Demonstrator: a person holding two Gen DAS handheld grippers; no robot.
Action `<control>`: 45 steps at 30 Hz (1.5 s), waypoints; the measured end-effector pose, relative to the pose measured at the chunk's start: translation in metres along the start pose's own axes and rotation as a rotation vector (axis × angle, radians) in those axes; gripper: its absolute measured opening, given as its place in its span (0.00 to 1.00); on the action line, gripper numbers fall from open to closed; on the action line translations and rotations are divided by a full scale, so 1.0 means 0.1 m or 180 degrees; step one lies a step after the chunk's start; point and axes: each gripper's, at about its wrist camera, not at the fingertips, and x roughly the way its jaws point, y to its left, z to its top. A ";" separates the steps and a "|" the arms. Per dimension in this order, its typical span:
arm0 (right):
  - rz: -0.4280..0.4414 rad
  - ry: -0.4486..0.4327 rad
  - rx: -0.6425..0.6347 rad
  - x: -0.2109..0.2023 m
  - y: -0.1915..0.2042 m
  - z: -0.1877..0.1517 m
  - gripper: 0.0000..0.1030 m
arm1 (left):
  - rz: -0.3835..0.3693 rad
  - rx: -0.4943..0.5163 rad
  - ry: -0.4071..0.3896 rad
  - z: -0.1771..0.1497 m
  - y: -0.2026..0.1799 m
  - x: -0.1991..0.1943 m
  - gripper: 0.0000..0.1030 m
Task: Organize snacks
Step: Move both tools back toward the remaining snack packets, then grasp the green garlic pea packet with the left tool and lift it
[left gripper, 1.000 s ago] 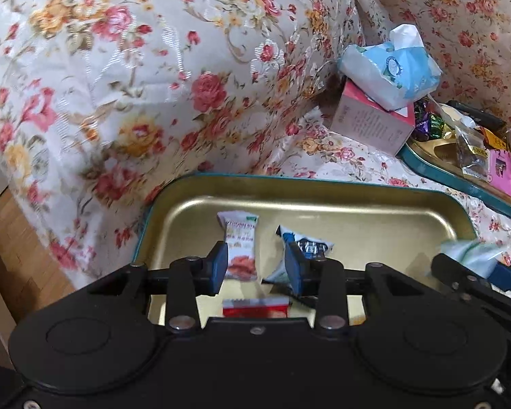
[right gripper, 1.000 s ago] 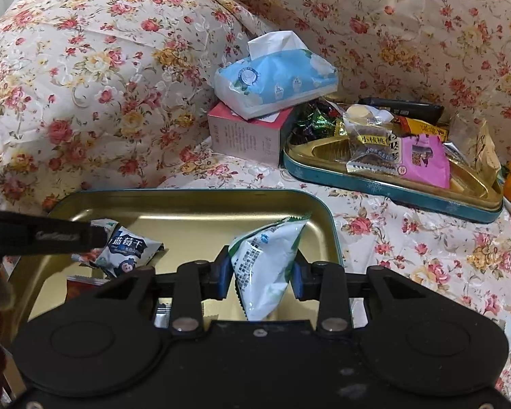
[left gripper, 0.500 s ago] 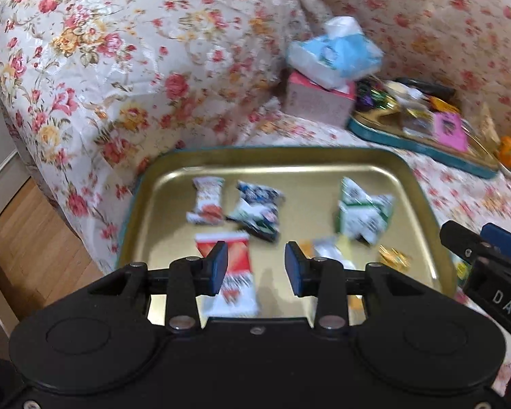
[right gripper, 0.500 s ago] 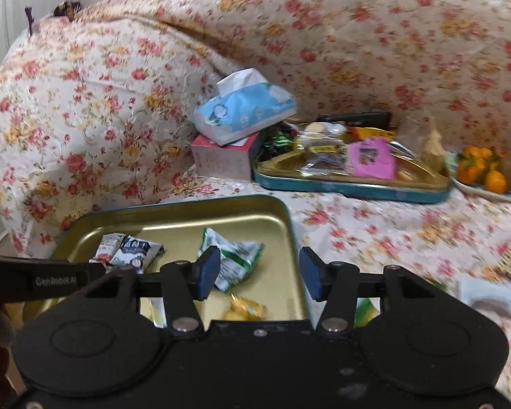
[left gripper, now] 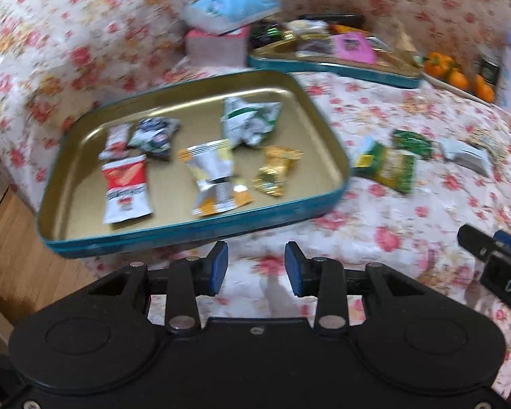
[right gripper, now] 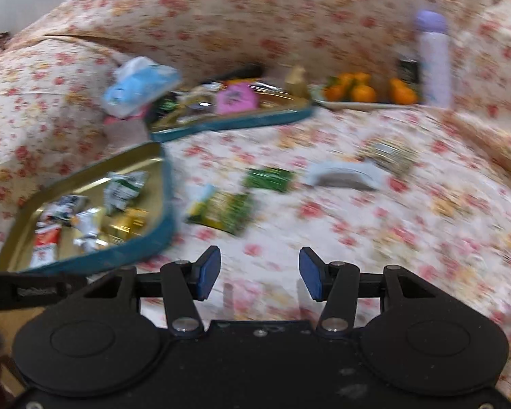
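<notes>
A gold tray with a teal rim [left gripper: 201,228] [right gripper: 160,231] lies on the floral cover and holds several snack packets, among them a green-white packet [left gripper: 250,121] [right gripper: 124,185] and a red-white one [left gripper: 126,187]. Loose snacks lie right of the tray: a green-yellow packet [left gripper: 386,167] [right gripper: 223,211], a small dark green one [left gripper: 412,143] [right gripper: 269,179] and a grey one [left gripper: 465,153] [right gripper: 340,175]. My left gripper [left gripper: 255,267] is open and empty, in front of the tray's near rim. My right gripper [right gripper: 259,272] is open and empty, over the cover right of the tray.
A second teal tray [left gripper: 334,64] [right gripper: 235,121] full of snacks sits at the back, beside a blue tissue pack on a pink box [left gripper: 221,24] [right gripper: 136,88]. Oranges on a plate [right gripper: 364,93] and a lilac bottle [right gripper: 432,58] stand further right. Wooden floor [left gripper: 13,259] lies left.
My right gripper opened and left the green-white packet in the tray, then drew back and swung right. My left gripper pulled back from over the tray to in front of its rim.
</notes>
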 end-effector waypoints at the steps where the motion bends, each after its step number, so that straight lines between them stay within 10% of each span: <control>1: -0.0022 0.0011 0.0043 0.00 -0.07 -0.02 0.52 | -0.0013 0.0040 -0.0028 0.01 -0.06 -0.02 0.44; 12: -0.0192 -0.0090 0.0358 0.01 -0.55 -0.02 0.52 | -0.0148 0.0282 -0.0151 0.19 -0.67 0.06 0.44; 25: -0.0266 -0.0074 0.0397 0.22 -0.79 0.00 0.52 | -0.0399 -0.0795 0.0359 0.65 -0.80 0.60 0.44; 45: -0.0345 -0.0102 -0.0117 0.34 -0.65 -0.10 0.65 | -0.0198 -0.1369 0.0506 0.87 -0.78 0.79 0.48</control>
